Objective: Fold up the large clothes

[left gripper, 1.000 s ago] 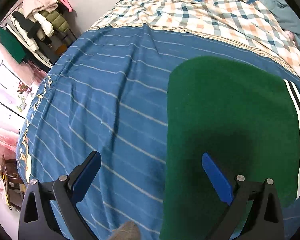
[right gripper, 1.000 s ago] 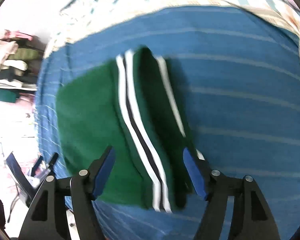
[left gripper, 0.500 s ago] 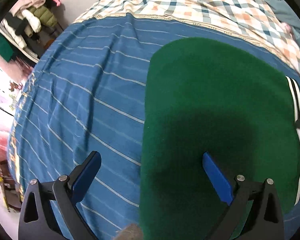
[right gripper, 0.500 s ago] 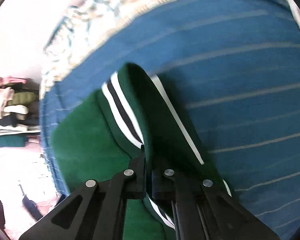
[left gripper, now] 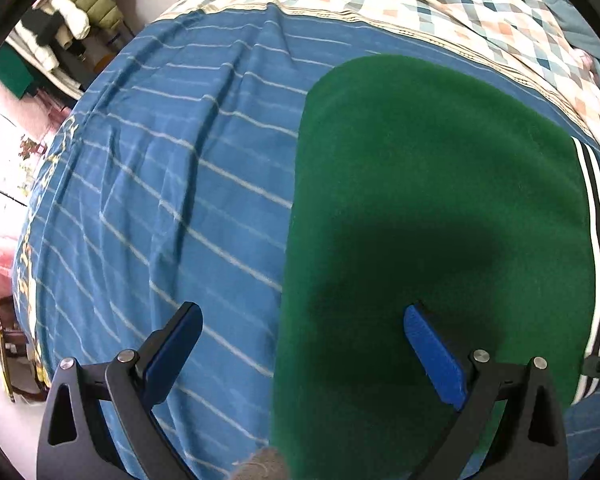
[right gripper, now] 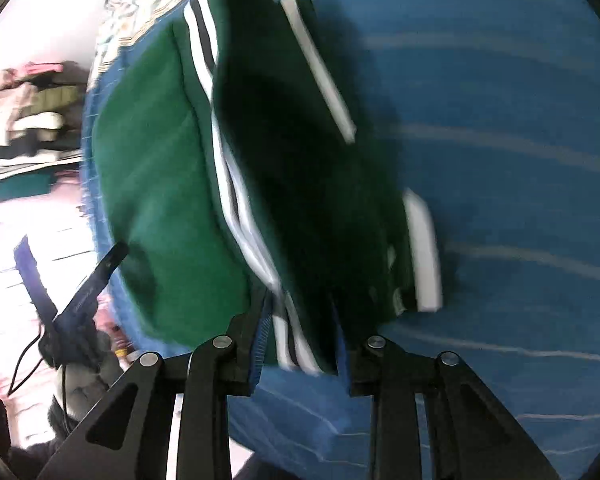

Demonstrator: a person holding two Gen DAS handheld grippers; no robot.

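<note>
A folded green garment (left gripper: 440,208) with black and white stripes along its right edge lies on the blue striped bedsheet (left gripper: 172,184). My left gripper (left gripper: 300,344) is open, held above the garment's left edge; one finger is over the sheet, the other over the green cloth. In the right wrist view my right gripper (right gripper: 300,344) is shut on the striped edge of the garment (right gripper: 148,184) and lifts a dark green flap (right gripper: 300,152) off the sheet. The left gripper also shows in the right wrist view (right gripper: 72,300) at lower left.
A plaid quilt (left gripper: 420,4) lies bunched along the far side of the bed. Piled clothes on a rack (left gripper: 72,28) stand past the bed's far left corner. The bed's near edge (right gripper: 300,432) drops off just under my right gripper.
My right gripper closed on the garment's striped edge and has lifted it, raising the flap. My left gripper stayed open and shifted slightly over the garment's left edge.
</note>
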